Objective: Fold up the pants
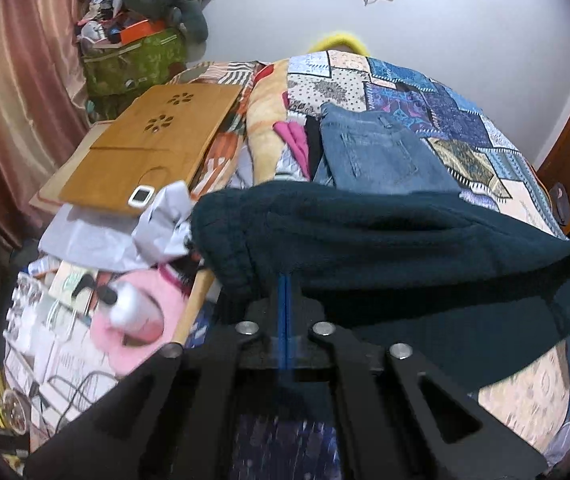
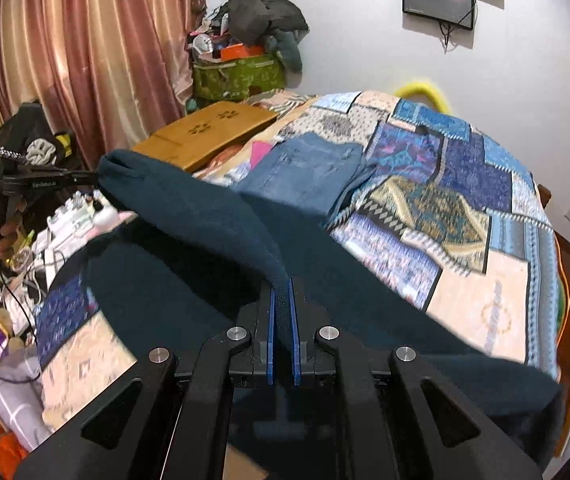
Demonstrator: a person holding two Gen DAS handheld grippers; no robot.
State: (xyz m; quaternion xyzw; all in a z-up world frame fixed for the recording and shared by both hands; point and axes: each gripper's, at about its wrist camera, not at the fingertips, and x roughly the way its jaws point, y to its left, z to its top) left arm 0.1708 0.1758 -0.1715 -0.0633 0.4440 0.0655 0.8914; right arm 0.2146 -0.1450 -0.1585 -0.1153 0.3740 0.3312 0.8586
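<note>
Dark teal fleece pants [image 1: 405,248] hang stretched between my two grippers above the patchwork bedspread [image 1: 465,120]. My left gripper [image 1: 285,280] is shut on one end of the lifted edge. My right gripper [image 2: 283,284] is shut on the other end; the fabric runs between its blue pads [image 2: 271,320]. In the right wrist view the pants [image 2: 205,216] rise leftward to the left gripper [image 2: 93,178], held by a hand. The rest of the pants drapes down onto the bed.
Folded blue jeans [image 1: 377,152] lie on the bed beyond the pants, also in the right wrist view [image 2: 305,168]. A wooden lap tray [image 1: 153,148] lies left, with clutter [image 1: 85,320] beside the bed, a curtain [image 2: 85,60] and a green bag [image 2: 237,76].
</note>
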